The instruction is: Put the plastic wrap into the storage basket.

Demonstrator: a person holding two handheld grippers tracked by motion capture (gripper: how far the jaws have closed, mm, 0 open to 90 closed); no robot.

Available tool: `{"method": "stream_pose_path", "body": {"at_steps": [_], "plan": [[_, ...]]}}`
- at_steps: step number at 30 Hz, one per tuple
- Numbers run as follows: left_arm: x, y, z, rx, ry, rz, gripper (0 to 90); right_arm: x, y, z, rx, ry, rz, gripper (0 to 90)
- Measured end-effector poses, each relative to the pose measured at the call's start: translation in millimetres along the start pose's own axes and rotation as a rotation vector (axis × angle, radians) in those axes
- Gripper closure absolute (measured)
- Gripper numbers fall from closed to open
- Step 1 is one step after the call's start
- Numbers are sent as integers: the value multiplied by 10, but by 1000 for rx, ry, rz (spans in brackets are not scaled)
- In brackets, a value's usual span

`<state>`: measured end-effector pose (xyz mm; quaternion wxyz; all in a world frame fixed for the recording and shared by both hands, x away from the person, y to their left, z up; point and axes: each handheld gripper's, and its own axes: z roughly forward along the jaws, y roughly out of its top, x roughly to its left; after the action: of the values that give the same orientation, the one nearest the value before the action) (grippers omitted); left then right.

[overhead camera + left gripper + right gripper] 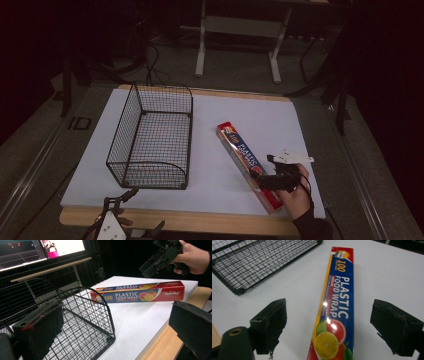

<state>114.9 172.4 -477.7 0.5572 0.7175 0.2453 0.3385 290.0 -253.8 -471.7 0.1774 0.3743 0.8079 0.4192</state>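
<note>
A long red and blue box of plastic food wrap (pixel 242 152) lies diagonally on the white board, right of a black wire basket (pixel 125 130). A hand holds my right gripper (pixel 265 177) above the box's near end. In the right gripper view it (pixel 332 326) is open, one jaw on either side of the box (pixel 340 295) and clear of it. My left gripper (pixel 142 210) is at the table's front left edge, open and holding nothing. In the left gripper view it (pixel 115 332) faces the basket's low curved end (pixel 85 315), with the box (pixel 140 292) and the raised right gripper (pixel 162 255) beyond.
The white board (pixel 225 115) rests on a wooden table whose edge (pixel 175 222) shows at the front. The basket (pixel 249 262) holds nothing. Beyond the table stand a white frame (pixel 235 30), cables on the floor, and monitors (pixel 37 250).
</note>
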Motion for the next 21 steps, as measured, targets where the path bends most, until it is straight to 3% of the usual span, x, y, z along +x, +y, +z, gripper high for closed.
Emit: {"method": "stream_pose_path", "body": {"at_steps": [8, 10, 21], "plan": [[6, 1, -7, -4, -3, -4, 1, -32, 117, 189, 40, 9, 2, 117], [5, 0, -5, -3, -3, -3, 1, -44, 145, 238, 50, 30, 3, 117], [3, 2, -12, -6, -6, -2, 1, -47, 238, 477, 122, 15, -33, 118]]}}
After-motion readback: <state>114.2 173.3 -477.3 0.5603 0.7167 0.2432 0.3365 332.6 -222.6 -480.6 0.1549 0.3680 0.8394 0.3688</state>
